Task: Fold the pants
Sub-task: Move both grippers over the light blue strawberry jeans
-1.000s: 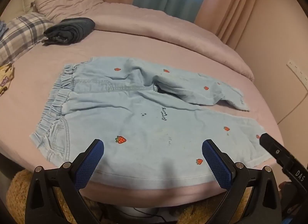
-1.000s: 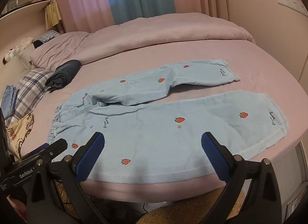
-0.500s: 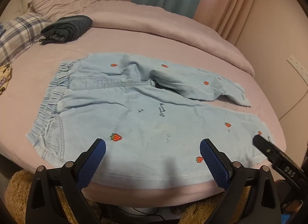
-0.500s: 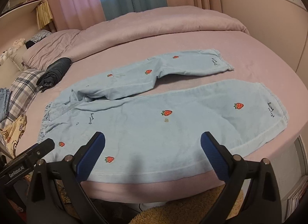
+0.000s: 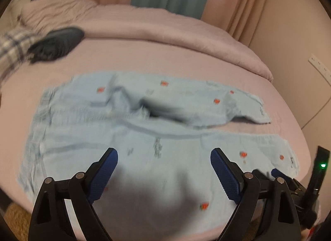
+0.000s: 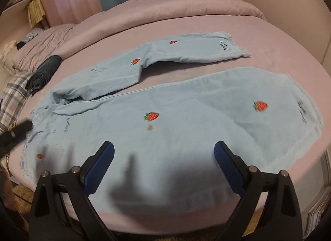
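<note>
Light blue pants with red strawberry prints lie spread flat on the pink bed, waistband to the left, two legs running right. The far leg is bent and rumpled. They also show in the right wrist view. My left gripper is open and empty, low over the near leg close to the seat. My right gripper is open and empty, over the near leg's lower half. The right gripper's body shows at the right edge of the left wrist view.
A dark folded garment lies at the back left of the bed, also in the right wrist view. A plaid pillow is at the far left. A rolled pink duvet runs along the back. A wall is at the right.
Both grippers have moved forward and down over the near pant leg. The pants have not moved. Both stay open.
</note>
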`<control>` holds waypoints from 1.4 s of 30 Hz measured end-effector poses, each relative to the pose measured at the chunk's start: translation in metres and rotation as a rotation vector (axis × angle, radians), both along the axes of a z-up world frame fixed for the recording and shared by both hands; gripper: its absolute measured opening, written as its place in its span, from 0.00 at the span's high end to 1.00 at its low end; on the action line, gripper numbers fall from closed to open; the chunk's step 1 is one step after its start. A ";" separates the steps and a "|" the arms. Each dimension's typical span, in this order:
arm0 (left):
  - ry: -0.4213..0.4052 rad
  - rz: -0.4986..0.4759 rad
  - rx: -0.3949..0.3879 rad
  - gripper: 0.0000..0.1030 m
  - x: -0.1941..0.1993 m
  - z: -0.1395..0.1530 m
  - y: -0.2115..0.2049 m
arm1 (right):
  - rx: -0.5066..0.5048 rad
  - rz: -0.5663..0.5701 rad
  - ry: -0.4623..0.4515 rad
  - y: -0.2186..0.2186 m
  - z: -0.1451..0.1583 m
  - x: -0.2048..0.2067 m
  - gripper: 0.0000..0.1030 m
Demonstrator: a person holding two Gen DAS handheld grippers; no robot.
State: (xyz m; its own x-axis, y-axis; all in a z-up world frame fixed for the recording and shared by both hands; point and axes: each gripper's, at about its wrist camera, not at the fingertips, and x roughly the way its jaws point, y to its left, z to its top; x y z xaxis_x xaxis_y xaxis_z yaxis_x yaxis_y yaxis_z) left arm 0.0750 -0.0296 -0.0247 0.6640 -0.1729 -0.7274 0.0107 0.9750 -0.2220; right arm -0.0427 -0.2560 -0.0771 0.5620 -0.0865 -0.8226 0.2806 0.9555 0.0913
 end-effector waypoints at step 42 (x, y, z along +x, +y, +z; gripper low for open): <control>0.010 0.051 -0.024 0.15 -0.018 -0.001 0.046 | -0.129 -0.006 -0.149 0.041 0.056 -0.012 0.18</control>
State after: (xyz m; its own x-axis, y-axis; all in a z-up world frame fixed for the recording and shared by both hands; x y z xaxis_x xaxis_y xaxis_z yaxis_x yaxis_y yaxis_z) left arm 0.0568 0.0162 -0.0254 0.6647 -0.1569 -0.7304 -0.0409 0.9686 -0.2452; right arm -0.0544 -0.2153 -0.0215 0.6757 -0.1893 -0.7124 0.2790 0.9603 0.0095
